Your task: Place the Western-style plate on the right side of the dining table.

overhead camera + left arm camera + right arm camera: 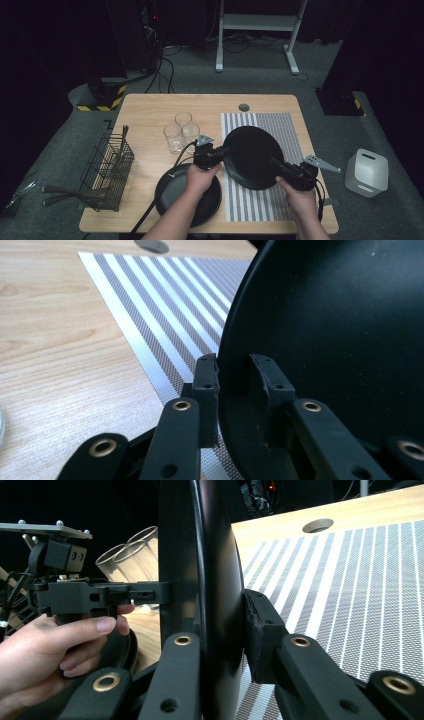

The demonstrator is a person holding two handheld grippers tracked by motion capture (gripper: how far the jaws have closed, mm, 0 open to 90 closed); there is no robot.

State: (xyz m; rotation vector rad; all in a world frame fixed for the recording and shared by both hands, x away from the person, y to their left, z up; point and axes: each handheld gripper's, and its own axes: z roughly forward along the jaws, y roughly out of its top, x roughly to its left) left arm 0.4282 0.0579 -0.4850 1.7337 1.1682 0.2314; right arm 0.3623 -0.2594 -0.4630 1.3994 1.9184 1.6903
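Plate (251, 156): matt black, smooth, faint sheen. Mat (282, 131): woven mesh, striped grey-white. Bench (150, 110): pale wood grain. Glasses (181, 131): clear. Basket (107, 170): black wire.

Round black plate (340, 330): cut off by the top and right edges of the left gripper view.
Striped grey placemat (290, 135): middle hidden under the plate.
Second dark plate (172, 187): partly covered by the left hand (200, 177).
Wire basket (107, 167) contents: too dark to identify.

Setting: you're in a lab | wooden table (150, 107) on grey carpet | behind it: cables (165, 67), equipment stand (257, 25)
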